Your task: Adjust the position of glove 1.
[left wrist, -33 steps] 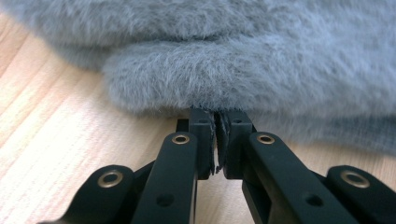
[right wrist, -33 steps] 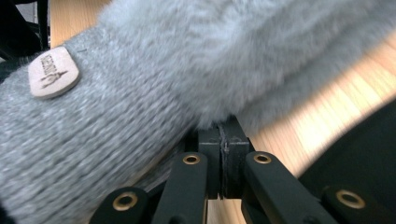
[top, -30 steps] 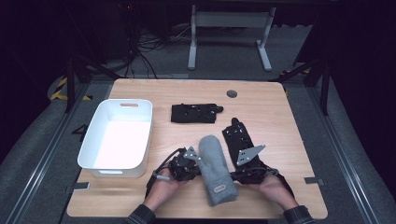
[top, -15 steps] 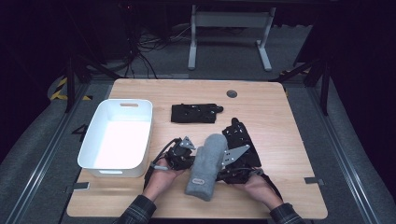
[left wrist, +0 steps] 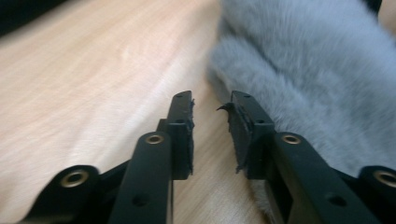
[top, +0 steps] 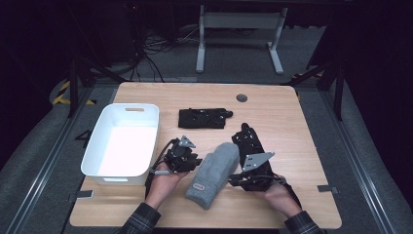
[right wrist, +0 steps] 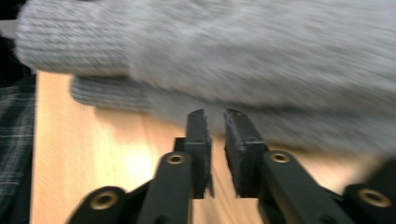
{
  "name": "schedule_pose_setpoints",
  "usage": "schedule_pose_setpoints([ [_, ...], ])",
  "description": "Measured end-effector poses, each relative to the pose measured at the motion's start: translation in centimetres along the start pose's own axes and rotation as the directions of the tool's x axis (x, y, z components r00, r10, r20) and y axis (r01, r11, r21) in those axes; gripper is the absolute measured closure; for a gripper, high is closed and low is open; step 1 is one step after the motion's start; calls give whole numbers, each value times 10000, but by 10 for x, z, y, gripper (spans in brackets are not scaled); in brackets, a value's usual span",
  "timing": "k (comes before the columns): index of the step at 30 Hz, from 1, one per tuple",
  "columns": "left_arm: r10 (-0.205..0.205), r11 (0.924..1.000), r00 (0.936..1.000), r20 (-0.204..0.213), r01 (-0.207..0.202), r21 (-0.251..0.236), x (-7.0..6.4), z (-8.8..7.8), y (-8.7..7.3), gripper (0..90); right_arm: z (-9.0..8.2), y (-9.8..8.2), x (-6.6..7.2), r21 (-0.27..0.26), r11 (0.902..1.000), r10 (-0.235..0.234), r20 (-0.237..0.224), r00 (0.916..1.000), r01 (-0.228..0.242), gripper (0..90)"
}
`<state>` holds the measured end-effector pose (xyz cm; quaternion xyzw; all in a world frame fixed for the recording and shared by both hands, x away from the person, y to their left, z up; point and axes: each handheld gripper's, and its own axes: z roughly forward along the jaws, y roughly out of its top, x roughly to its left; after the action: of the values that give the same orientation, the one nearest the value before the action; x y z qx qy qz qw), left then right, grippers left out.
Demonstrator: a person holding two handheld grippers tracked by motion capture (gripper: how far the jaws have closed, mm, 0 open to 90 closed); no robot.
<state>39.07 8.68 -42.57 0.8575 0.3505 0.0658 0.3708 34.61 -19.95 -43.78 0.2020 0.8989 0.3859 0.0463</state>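
Mitten point(top: 214, 173) lies near the desk's point(top: 292, 126) front edge between both grippers, whose fingers have just parted, pinching nothing. Regripping calls for firm bites at opposite ends before lifting.

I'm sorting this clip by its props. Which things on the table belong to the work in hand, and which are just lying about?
In the job:
- grey mitten, flat on the table between the grippers
- left gripper, jaws just opened, nothing between them
- right gripper, jaws just opened, empty gap

Lying about:
- white bin
- black glove farther back
- black glove beside the right gripper
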Motion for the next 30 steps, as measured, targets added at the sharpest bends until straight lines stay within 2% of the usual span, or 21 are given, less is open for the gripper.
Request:
schedule_pose_setpoints([
  [2,15,9994,10000,38,-14,-346,0,-8,2,615,-11,-6,-5,-101,9998,178,398,9990,-175,685],
  [4,19,9990,9999,109,-14,-447,0,-10,3,545,-22,-13,-11,-217,9990,397,795,9960,-381,615],
  [5,80,9980,9985,540,-46,-624,-1,-13,5,496,-28,-18,-15,-298,9981,569,1128,9920,-539,562],
  [6,80,9980,9985,540,-46,-624,-1,-13,5,459,-28,-18,-15,-298,9981,569,1128,9920,-539,562],
  [7,92,9974,9968,800,-34,-721,-3,-13,6,420,-38,-26,-23,-365,9953,938,1534,9837,-892,485],
  [8,92,9974,9968,800,-34,-721,-3,-13,6,389,-42,-29,-26,-428,9938,1084,1724,9791,-1025,462],
  [9,223,9968,9941,1065,-139,-783,-6,-11,9,354,-47,-34,-30,-522,9910,1309,1928,9725,-1231,426],
  [12,383,9979,9910,1279,-312,-573,-11,-6,14,288,-58,-47,-39,-631,9847,1726,2319,9573,-1623,359],
  [15,480,9977,9885,1432,-405,-551,-14,-1,18,221,-66,-61,-49,-575,9778,2095,2940,9326,-2015,283],
  [16,560,9974,9875,1475,-486,-533,-15,1,20,221,-66,-61,-49,-575,9778,2095,2940,9326,-2015,283],
  [17,552,9981,9847,1653,-498,-369,-16,6,21,182,-70,-70,-55,-485,9734,2276,3196,9198,-2240,267],
  [22,523,9977,9805,1894,-597,334,-21,25,20,139,-76,-85,-69,-541,9601,2750,3584,8922,-2742,231],
  [24,527,9972,9798,1930,-618,413,-22,29,20,134,-77,-86,-71,-534,9593,2774,3630,8896,-2773,229],
  [25,550,9961,9801,1906,-671,575,-23,34,19,134,-77,-88,-73,-568,9572,2845,3661,8860,-2838,225],
  [26,628,9930,9800,1886,-802,862,-25,39,19,107,-78,-89,-75,-663,9546,2933,3787,8778,-2904,215],
  [28,613,9922,9809,1848,-800,952,-26,44,18,86,-78,-89,-76,-703,9542,2946,3925,8713,-2909,203],
  [30,637,9912,9804,1863,-838,1023,-27,47,17,71,-78,-89,-77,-717,9538,2959,3930,8706,-2919,201],
])
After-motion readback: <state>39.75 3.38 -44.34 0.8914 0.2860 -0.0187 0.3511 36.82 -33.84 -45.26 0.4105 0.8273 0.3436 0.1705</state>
